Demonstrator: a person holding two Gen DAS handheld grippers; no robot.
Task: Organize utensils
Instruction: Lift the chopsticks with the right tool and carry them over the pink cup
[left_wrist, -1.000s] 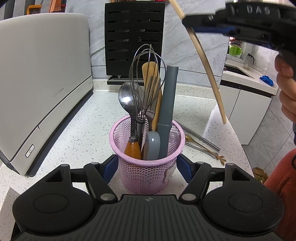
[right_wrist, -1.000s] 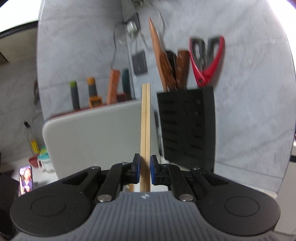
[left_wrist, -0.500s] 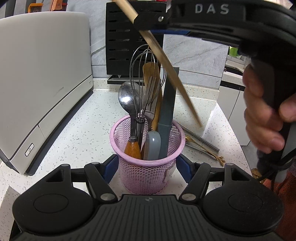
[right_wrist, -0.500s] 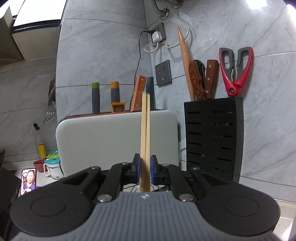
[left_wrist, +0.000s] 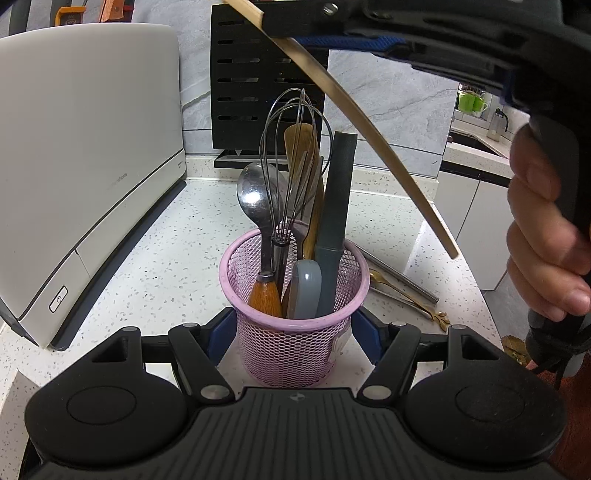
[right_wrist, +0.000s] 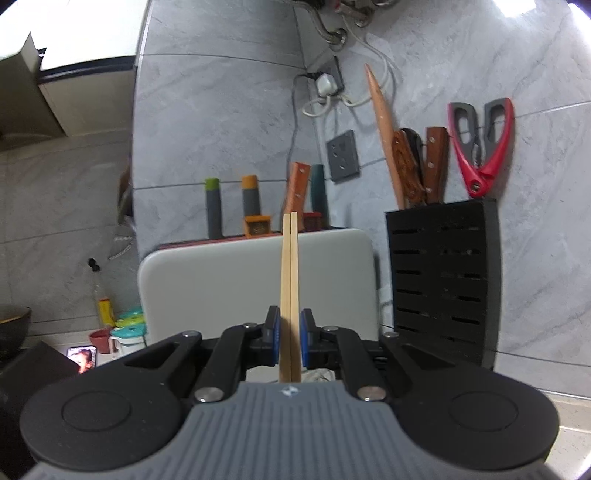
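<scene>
Appliance (left_wrist: 85, 155): white, on the counter (left_wrist: 177, 254), far left.
Knife block (left_wrist: 258, 81): black, slotted, against the wall behind the basket.
Left gripper (left_wrist: 293, 328): fingers clamped on the basket's two sides, low on its mesh wall.
Basket (left_wrist: 295, 343): pink mesh, upright on the counter; it holds a spoon (left_wrist: 256, 195), a whisk (left_wrist: 291, 147), a wooden spatula and grey-handled tools.
Loose utensils (left_wrist: 402, 288): metal pieces lying on the counter just right of the basket.
Right gripper (right_wrist: 290, 339): fingers together on the chopsticks (right_wrist: 290, 280).
Chopsticks: slanting above the basket, lower tip above the counter, right of the rim.
Hand (left_wrist: 546, 236): wrapped around the right gripper's handle, far right.
</scene>
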